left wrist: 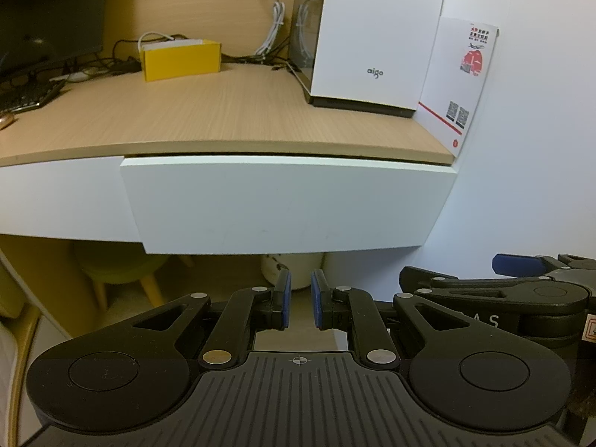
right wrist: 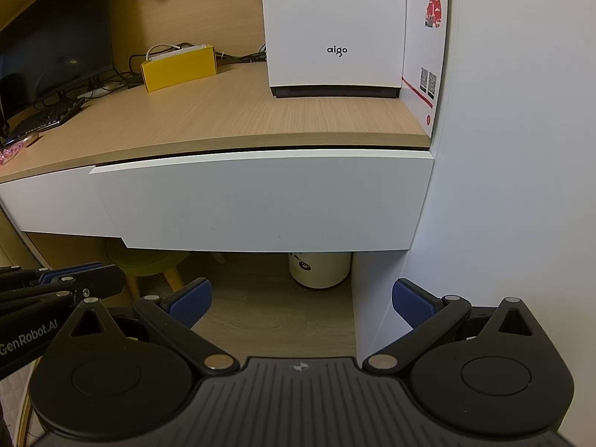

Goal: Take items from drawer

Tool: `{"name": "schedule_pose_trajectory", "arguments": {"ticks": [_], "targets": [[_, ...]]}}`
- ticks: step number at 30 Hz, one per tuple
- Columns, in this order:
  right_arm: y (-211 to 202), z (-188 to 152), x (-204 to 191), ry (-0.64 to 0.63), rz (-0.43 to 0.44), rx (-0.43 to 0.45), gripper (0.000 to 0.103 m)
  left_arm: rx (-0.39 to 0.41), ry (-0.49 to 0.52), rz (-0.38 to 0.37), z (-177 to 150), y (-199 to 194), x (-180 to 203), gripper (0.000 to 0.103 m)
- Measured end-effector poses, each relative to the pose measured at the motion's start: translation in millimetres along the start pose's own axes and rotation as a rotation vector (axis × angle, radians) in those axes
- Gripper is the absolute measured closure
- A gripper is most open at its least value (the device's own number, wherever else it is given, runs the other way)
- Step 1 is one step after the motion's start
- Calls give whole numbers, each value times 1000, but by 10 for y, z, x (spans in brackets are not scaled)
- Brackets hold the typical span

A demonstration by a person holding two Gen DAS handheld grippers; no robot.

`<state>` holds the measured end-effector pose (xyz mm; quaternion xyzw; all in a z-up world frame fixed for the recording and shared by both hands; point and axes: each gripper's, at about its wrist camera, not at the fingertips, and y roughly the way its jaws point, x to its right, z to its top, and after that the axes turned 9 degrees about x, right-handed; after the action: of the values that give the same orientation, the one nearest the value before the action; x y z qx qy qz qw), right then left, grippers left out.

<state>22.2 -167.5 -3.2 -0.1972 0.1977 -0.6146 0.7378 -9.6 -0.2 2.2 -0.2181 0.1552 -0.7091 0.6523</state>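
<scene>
I hold both claws low in front of the drawer [right wrist: 260, 201], whose white front sits just under the edge of the table [right wrist: 231, 115]. The drawer is only a crack ajar at most, its front standing slightly proud of the panel beside it, so the items I am after are hidden inside and I cannot tell what or how many they are.

My left claw [left wrist: 301, 300] has its blue pads drawn close with a narrow gap between them and nothing held. My right claw [right wrist: 301, 300] is spread wide and empty, pointing below the drawer's bottom edge toward the white bin [right wrist: 320, 268] on the floor.

The trouble I foresee starts with that smooth front: I see no handle, so I judge I must hook the lower lip or pinch the edge. A pad could slip off the slick face and the drawer would stay put, or I could jerk it and shake whatever lies inside.

The drawer's right end runs close to the white wall [right wrist: 514, 149], so my right claw could scrape there if I come in wide. My two claws are also just beside each other; crossing paths could knock them together. Lifting too high risks bumping the table edge, with the white box [right wrist: 335, 26] standing near it.
</scene>
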Motion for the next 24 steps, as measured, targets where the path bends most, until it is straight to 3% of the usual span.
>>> {"name": "schedule_pose_trajectory", "arguments": {"ticks": [24], "targets": [[-67,125,-87,-30,1,1,0,-9,-3,-14,58,18,-215,89]]}}
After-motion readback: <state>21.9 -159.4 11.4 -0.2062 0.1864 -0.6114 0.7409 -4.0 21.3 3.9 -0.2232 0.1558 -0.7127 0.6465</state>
